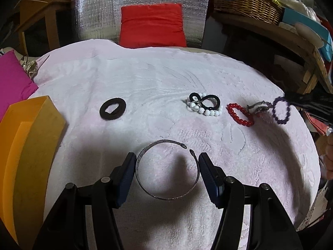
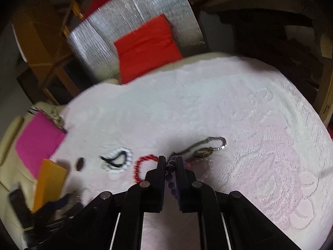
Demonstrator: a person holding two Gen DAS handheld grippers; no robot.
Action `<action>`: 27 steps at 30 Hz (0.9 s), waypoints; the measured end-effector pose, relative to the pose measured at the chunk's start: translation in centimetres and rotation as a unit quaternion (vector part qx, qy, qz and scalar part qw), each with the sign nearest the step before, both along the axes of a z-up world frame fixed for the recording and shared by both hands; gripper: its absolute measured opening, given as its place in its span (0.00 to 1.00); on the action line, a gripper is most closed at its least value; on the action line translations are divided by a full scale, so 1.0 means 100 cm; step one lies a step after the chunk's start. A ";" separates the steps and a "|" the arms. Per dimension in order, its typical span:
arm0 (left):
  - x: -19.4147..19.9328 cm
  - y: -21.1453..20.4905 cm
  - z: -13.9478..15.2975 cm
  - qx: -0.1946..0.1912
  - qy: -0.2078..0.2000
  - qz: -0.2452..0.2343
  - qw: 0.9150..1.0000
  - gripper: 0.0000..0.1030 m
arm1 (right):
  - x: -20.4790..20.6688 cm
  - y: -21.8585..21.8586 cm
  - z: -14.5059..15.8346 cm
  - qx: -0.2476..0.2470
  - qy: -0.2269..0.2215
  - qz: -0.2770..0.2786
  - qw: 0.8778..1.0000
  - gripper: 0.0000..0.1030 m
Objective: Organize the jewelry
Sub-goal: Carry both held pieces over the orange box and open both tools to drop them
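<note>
My left gripper [image 1: 166,162] is shut on an open silver bangle [image 1: 166,170], one finger on each side, just above the pale pink towel [image 1: 145,79]. My right gripper [image 2: 170,162] is shut on a purple bead bracelet [image 2: 169,177], which hangs lifted at the right in the left wrist view [image 1: 281,109]. On the towel lie a red bead bracelet [image 1: 240,114], a white bead bracelet with a black hair tie [image 1: 205,104], a black ring-shaped piece [image 1: 112,108] and a chain watch [image 2: 205,149].
An open orange box [image 1: 27,141] stands at the towel's left edge, with a magenta cushion [image 1: 12,81] behind it. A red cushion [image 1: 153,24] and silver insulation sheet [image 1: 93,10] are at the back. A wicker basket [image 1: 247,0] sits on a shelf at the right.
</note>
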State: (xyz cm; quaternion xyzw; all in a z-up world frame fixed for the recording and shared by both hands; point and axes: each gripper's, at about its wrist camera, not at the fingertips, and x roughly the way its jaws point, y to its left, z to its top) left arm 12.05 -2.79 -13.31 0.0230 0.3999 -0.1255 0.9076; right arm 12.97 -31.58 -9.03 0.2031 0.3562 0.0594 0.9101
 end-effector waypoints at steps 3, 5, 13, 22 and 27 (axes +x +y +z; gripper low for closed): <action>-0.002 0.002 0.003 0.005 -0.007 0.005 1.000 0.61 | -0.010 0.000 0.011 0.016 -0.025 0.008 1.000 0.10; -0.004 0.006 0.008 0.004 -0.016 0.009 1.000 0.61 | -0.016 0.000 0.017 0.024 -0.034 0.014 0.999 0.10; -0.033 0.041 0.052 -0.003 -0.067 0.052 0.996 0.61 | -0.029 0.041 0.037 0.036 -0.062 0.058 0.996 0.10; -0.071 0.120 0.105 0.001 -0.101 0.132 0.986 0.62 | -0.026 0.159 0.045 0.051 -0.072 0.158 0.984 0.10; -0.086 0.165 0.106 0.046 -0.114 0.191 0.974 0.62 | -0.024 0.241 0.042 0.056 -0.063 0.221 0.972 0.10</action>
